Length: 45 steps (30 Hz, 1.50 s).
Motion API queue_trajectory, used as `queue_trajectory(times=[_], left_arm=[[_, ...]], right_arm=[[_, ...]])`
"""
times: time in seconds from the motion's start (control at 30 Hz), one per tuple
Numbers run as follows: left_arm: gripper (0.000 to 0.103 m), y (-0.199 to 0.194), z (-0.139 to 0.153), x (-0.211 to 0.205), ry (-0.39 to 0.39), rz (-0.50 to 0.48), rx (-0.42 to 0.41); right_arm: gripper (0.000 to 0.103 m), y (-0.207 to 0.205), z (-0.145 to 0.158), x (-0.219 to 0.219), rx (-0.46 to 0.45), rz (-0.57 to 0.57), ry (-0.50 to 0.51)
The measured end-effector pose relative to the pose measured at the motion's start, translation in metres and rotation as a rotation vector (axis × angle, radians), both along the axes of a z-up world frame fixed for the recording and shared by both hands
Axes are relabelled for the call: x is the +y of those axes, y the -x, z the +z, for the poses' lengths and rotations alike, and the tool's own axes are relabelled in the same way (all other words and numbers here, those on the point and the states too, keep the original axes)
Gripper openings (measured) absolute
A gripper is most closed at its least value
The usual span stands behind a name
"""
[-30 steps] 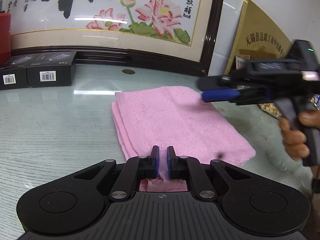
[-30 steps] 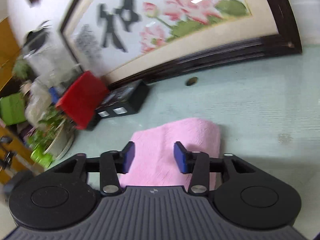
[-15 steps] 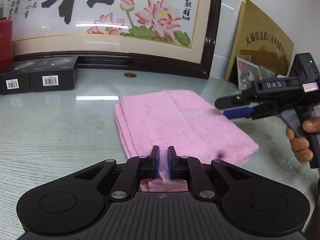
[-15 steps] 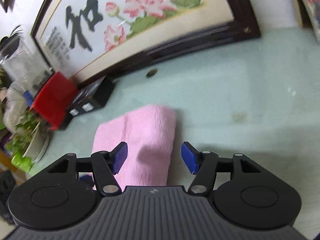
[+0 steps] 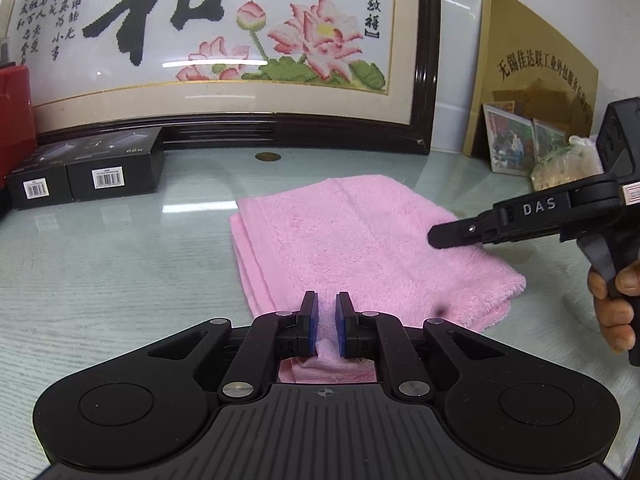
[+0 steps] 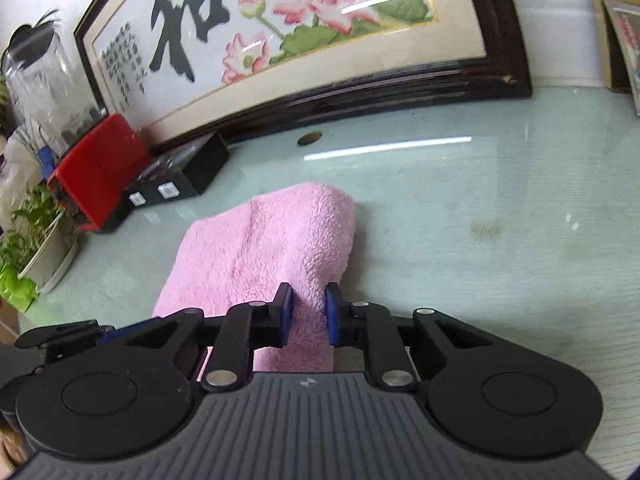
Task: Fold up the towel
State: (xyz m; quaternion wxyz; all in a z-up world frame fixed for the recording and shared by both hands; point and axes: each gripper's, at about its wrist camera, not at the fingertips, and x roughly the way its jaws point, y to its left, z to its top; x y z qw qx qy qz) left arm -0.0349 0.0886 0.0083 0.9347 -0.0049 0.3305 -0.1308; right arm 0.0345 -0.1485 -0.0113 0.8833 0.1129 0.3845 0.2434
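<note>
A pink towel (image 5: 360, 248), folded into a thick rectangle, lies on the pale green glass table (image 5: 120, 264). My left gripper (image 5: 325, 316) is shut on the towel's near edge, with pink cloth pinched between its blue pads. In the right wrist view my right gripper (image 6: 307, 308) is shut on the towel (image 6: 260, 248) at its right edge, cloth bunched between the pads. The right gripper also shows in the left wrist view (image 5: 448, 236), low over the towel's right side, held by a hand.
A large framed lotus embroidery (image 5: 224, 40) leans along the back wall. Two black boxes (image 5: 88, 172) and a red box (image 6: 96, 164) stand at the back left. A gold plaque (image 5: 536, 76), photos and a bag sit at the back right. Potted plants (image 6: 28, 248) stand at the far left.
My right gripper has come down from above the towel to its right edge and closed from wide open onto the cloth. My left gripper has stayed shut on the near edge.
</note>
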Motion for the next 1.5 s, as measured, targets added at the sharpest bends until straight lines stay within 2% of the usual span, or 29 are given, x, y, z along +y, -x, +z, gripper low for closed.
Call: queue_trajectory(times=[0.13, 0.23, 0.3, 0.43, 0.5, 0.57, 0.6, 0.67, 0.73, 0.77, 0.87, 0.93, 1.07, 1.13, 1.17, 1.2, 1.27, 1.37, 1.5], left_arm=[[0.012, -0.03, 0.007, -0.028, -0.081, -0.002, 0.065], [0.014, -0.057, 0.009, -0.051, -0.108, 0.008, 0.103], [0.019, -0.077, 0.008, -0.068, -0.143, 0.054, 0.096], [0.021, -0.093, 0.0, -0.077, -0.132, 0.075, 0.07], [0.023, -0.091, -0.001, -0.076, -0.133, 0.065, 0.057], [0.024, -0.084, 0.002, -0.067, -0.108, 0.05, 0.058], [0.026, -0.081, 0.004, -0.062, -0.093, 0.043, 0.059], [0.037, -0.078, 0.009, -0.053, -0.064, 0.041, 0.07], [0.054, -0.075, 0.011, -0.043, -0.05, 0.044, 0.093], [0.056, -0.074, 0.01, -0.04, -0.05, 0.041, 0.101], [0.058, -0.067, 0.006, -0.036, -0.07, -0.004, 0.118], [0.064, -0.063, 0.007, -0.032, -0.09, -0.015, 0.112], [0.07, -0.057, 0.007, -0.025, -0.116, -0.056, 0.115], [0.08, -0.057, 0.004, -0.024, -0.13, -0.048, 0.113], [0.08, -0.057, 0.003, -0.024, -0.135, -0.047, 0.112], [0.08, -0.057, 0.003, -0.025, -0.139, -0.047, 0.11], [0.08, -0.055, 0.002, -0.027, -0.146, -0.046, 0.103], [0.08, -0.054, 0.001, -0.03, -0.152, -0.036, 0.095], [0.08, -0.06, 0.0, -0.034, -0.117, -0.034, 0.108]], right_arm=[[0.017, -0.006, 0.005, -0.011, -0.051, -0.072, 0.086], [0.007, -0.013, 0.01, -0.027, -0.101, -0.161, 0.147], [0.006, -0.027, 0.012, -0.054, -0.105, -0.226, 0.159], [0.01, -0.04, 0.026, -0.116, -0.107, -0.225, -0.064], [0.015, -0.041, 0.025, -0.126, -0.082, -0.162, -0.169], [0.019, -0.043, 0.02, -0.126, -0.043, -0.1, -0.229], [0.026, -0.046, 0.017, -0.124, -0.017, -0.073, -0.252], [0.032, -0.05, 0.01, -0.117, 0.03, -0.038, -0.271], [0.047, -0.054, 0.0, -0.109, 0.08, -0.019, -0.277], [0.051, -0.054, -0.003, -0.105, 0.101, -0.015, -0.278], [0.051, -0.054, -0.01, -0.095, 0.136, 0.003, -0.267], [0.051, -0.054, -0.013, -0.088, 0.149, 0.01, -0.257], [0.05, -0.05, -0.013, -0.072, 0.108, 0.026, -0.212], [0.05, -0.047, -0.011, -0.064, 0.082, 0.029, -0.177], [0.048, -0.045, -0.01, -0.06, 0.07, 0.026, -0.153], [0.035, -0.043, -0.009, -0.056, 0.058, 0.023, -0.129], [0.027, -0.039, -0.007, -0.048, 0.034, 0.018, -0.081], [0.02, -0.034, -0.003, -0.042, -0.003, 0.005, -0.036], [0.019, -0.028, 0.005, -0.04, -0.081, -0.039, 0.048]])
